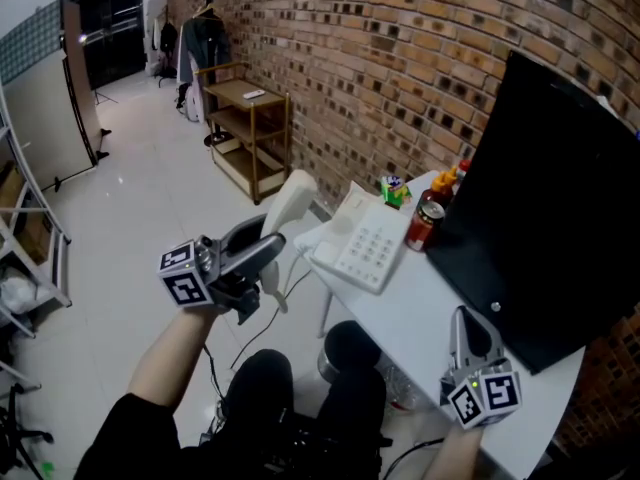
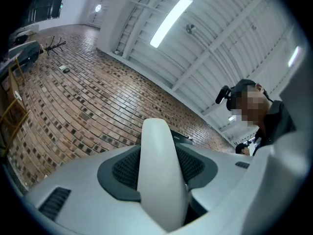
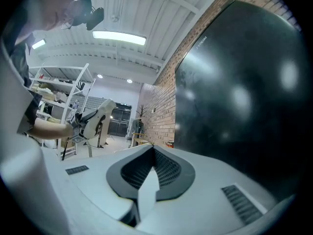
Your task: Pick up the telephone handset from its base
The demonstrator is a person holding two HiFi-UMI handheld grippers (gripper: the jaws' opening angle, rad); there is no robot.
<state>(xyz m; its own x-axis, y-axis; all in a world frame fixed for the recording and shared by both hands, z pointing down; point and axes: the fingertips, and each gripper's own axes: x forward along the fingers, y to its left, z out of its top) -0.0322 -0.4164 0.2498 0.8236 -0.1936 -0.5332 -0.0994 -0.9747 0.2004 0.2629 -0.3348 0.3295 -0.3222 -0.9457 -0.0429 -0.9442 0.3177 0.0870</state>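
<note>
The white telephone handset is off its base and held up in the air left of the table, with my left gripper shut on its middle. In the left gripper view the handset fills the space between the jaws and points up toward the brick wall. The white phone base with its keypad lies on the table's left end. A thin cord hangs below the handset. My right gripper rests at the table's near edge, jaws together and holding nothing. Its view shows the raised handset far off to the left.
A large black monitor stands along the white table. A red can, an orange bottle and a small colourful toy stand behind the phone base. A wooden shelf stands by the brick wall.
</note>
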